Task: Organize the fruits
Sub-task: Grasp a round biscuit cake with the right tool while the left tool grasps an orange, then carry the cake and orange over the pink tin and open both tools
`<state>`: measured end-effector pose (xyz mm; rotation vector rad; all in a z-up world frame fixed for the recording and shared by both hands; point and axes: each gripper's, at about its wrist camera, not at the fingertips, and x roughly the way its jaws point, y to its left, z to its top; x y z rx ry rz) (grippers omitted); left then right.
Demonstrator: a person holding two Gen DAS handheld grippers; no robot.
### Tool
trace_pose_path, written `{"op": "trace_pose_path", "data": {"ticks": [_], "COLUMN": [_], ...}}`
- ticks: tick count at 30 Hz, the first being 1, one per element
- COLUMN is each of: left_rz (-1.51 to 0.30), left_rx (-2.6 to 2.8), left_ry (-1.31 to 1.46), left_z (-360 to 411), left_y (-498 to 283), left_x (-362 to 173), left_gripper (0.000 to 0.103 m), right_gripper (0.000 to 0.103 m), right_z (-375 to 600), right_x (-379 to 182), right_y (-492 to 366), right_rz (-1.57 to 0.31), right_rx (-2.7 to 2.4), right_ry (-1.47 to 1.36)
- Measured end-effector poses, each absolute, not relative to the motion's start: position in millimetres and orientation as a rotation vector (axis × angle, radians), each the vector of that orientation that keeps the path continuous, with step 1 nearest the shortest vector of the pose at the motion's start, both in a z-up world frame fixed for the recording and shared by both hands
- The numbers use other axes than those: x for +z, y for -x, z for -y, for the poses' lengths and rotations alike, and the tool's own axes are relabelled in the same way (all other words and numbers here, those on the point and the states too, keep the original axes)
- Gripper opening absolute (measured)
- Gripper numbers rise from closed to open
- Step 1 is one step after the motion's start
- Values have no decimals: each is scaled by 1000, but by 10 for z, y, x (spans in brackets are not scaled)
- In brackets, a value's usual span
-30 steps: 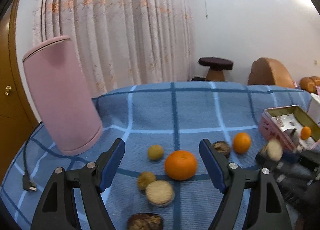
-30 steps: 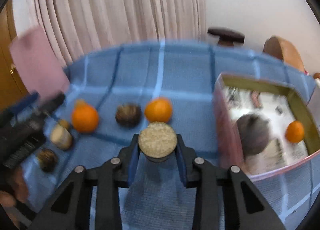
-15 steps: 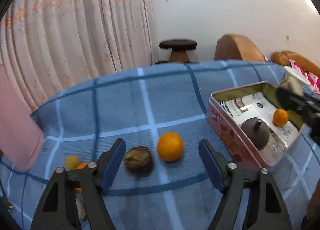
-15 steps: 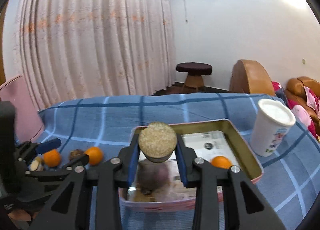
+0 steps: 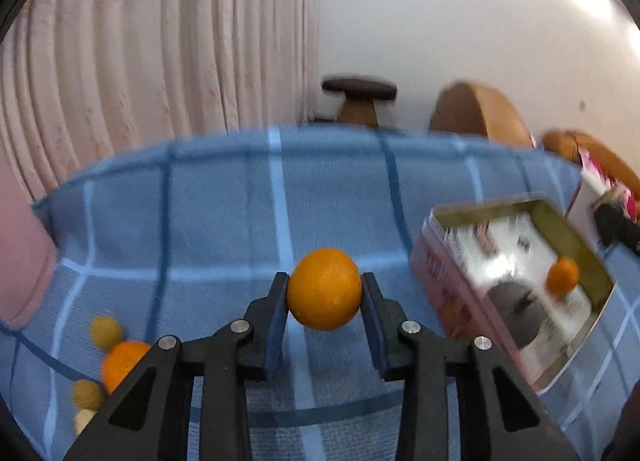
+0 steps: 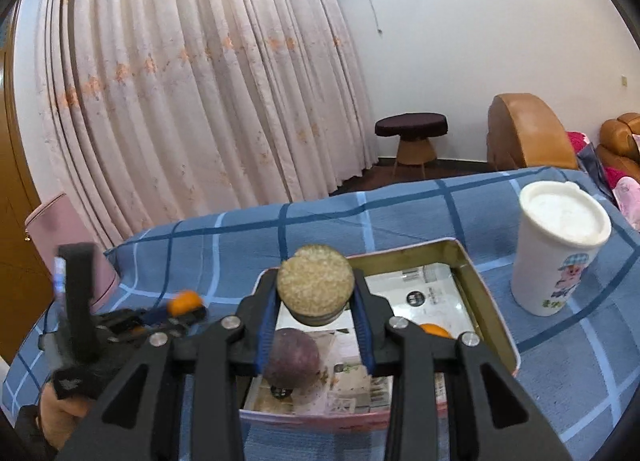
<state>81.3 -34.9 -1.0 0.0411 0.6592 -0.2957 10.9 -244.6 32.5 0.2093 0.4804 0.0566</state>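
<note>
The left gripper is clamped on a round orange citrus fruit, its blue-padded jaws pressing the fruit's two sides and holding it clear above the blue checked tablecloth. The right gripper is clamped on a flat, round, tan rough-skinned fruit, which hangs over the near left part of the open rectangular pink tin box. Inside that box lie a dark purple round fruit by the near left corner and a small orange fruit toward the right wall, both on printed paper lining.

A white lidded paper cup stands just beside the box's far right corner. Several loose fruits, one orange and a few small yellowish ones, sit near the tablecloth's left edge, in front of a pink cylindrical container.

The risks, as I judge them: the tan fruit is gripped by its rim only, so it could pivot and slip out early, landing on the purple fruit and bouncing over the low wall. The orange is smooth and round, held across its widest part; a jolt may squirt it loose onto the cloth, where it would roll. With both grippers heading for one small box, they may collide above it, or the right one may knock the cup over
</note>
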Motion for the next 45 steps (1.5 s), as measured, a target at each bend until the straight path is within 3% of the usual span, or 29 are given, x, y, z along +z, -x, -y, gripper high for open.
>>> {"op": "trace_pose_path", "data": {"ticks": [5, 11, 24, 27, 29, 31, 37, 45], "left_rz": [-533, -577, -607, -612, -588, -552, -509, -495], "left_rx": [-393, -447, -368, -356, -370, -350, -294, -187], "left_ry": [-14, -87, -174, -185, -192, -204, -216, -205], "left_z": [628, 1175, 1616, 1632, 1630, 1633, 1530, 1124], "left_y": [-544, -467, -493, -495, -433, -362, -258, -208], "left_x": [304, 191, 0, -19, 6, 43, 104, 72], "left_gripper": [37, 37, 37, 40, 53, 76, 77, 77], "right_gripper": [37, 37, 38, 45, 67, 74, 96, 96], "right_z": [2588, 2827, 2895, 2911, 2879, 2847, 2816, 2836], "right_x": [193, 76, -22, -2, 55, 124, 275, 117], "right_y": [-251, -354, -446, -432, -383, -314, -86, -148], "right_rz": [-551, -612, -674, -651, -612, -558, -377, -448], "right_rx": [-30, -84, -93, -85, -86, -101, -187, -151], "right_ry": [-192, -206, -188, -209, -195, -175, -154, -236]}}
